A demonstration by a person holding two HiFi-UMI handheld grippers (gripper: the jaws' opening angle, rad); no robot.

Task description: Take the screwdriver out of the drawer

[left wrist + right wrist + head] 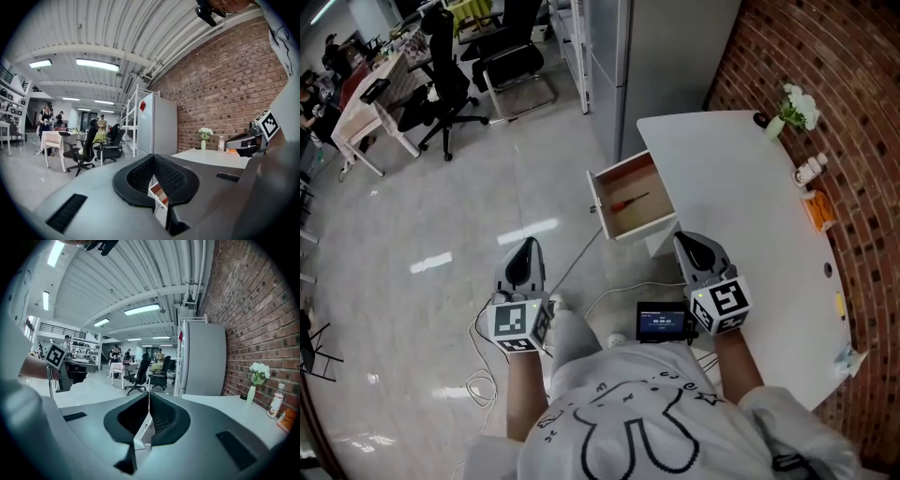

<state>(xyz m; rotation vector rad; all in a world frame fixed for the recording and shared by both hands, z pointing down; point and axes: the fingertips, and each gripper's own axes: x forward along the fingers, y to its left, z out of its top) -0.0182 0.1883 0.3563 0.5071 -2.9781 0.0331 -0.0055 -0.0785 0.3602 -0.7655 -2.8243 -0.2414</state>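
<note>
Holding both jaws shut, empty; screwdriver (pixel 630 202) lies ahead in the drawer (pixel 598 201), crosswise, nearer my right jaws.

Small and masked
The screwdriver (pixel 630 202) in the drawer (pixel 649 214) is too small for detail; the left hand-held gripper (pixel 153 158) hides most of that drawer in its own view.

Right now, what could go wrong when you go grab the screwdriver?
The right gripper and left gripper are both shut, so either might just shove the screwdriver. It is thin and lies flat in the drawer, so jaws may slip. Cables on the floor could trip the feet.
</note>
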